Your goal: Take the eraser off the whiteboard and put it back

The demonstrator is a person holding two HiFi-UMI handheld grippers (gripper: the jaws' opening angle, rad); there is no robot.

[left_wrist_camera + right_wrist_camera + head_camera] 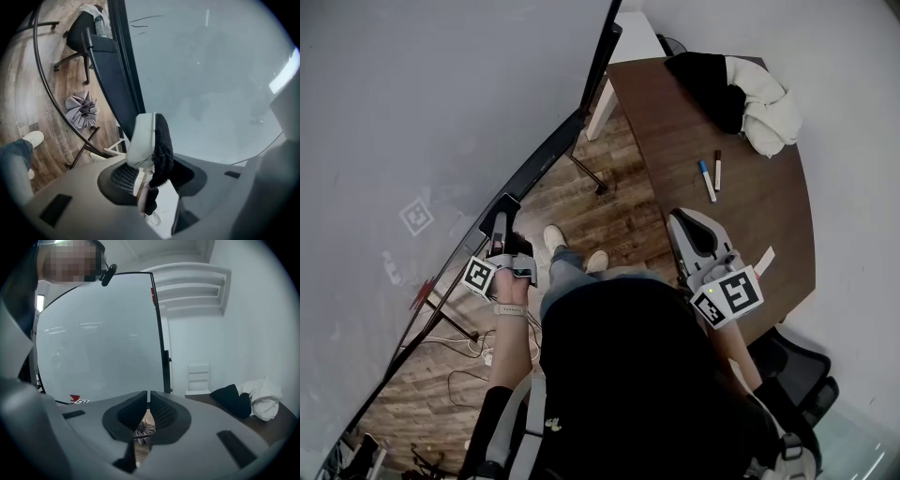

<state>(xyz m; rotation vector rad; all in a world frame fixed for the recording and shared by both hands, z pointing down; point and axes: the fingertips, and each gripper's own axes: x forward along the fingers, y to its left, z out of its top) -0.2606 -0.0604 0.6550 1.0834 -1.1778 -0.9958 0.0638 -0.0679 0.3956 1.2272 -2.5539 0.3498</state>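
The eraser [143,140], a white block with black felt on one side, stands upright between the jaws of my left gripper [149,176], which is shut on it. Its felt side faces the whiteboard [211,84], close to the surface; whether they touch I cannot tell. In the head view the left gripper [501,231] is at the lower black edge of the whiteboard [441,112], and the eraser is hidden there. My right gripper [682,223] hangs over the near edge of the table, shut and holding nothing, its tips meeting [147,398] and pointing at the board.
A brown table [769,216] at the right carries two markers [707,180], a black and white pile of clothing [741,94] and a paper slip. An office chair [797,370] stands behind me. Board stand legs, cables [464,347] and a grey crumpled cloth [83,108] lie on the wood floor.
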